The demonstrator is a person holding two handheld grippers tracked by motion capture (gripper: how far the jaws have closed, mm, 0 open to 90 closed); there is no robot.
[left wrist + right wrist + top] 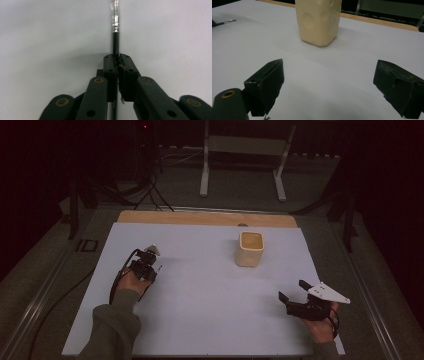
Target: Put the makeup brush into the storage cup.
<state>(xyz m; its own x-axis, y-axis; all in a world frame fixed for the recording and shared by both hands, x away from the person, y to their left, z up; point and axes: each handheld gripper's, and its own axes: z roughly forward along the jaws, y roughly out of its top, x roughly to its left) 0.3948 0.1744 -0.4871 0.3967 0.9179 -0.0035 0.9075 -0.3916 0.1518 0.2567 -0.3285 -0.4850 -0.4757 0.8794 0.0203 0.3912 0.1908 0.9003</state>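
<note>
A thin black pen (116, 42) with a clear tip lies along the white sheet, its near end pinched between the jaws of my left gripper (116, 57), which is shut on it. In the high view the left gripper (146, 264) sits at the sheet's left side, pointing away from the person. A cream cup (249, 249) stands upright at the back right of the middle. My right gripper (294, 290) rests near the right front, jaws wide open and empty, pointing toward the cup (318, 20). The pen's tip (227, 22) shows far left in the right gripper view.
A white sheet (200, 295) covers a wooden board (200, 217) whose far edge shows. Beyond it stand a white frame's legs (204, 175) and dark cables on the floor. A cable (116, 285) trails from the left gripper.
</note>
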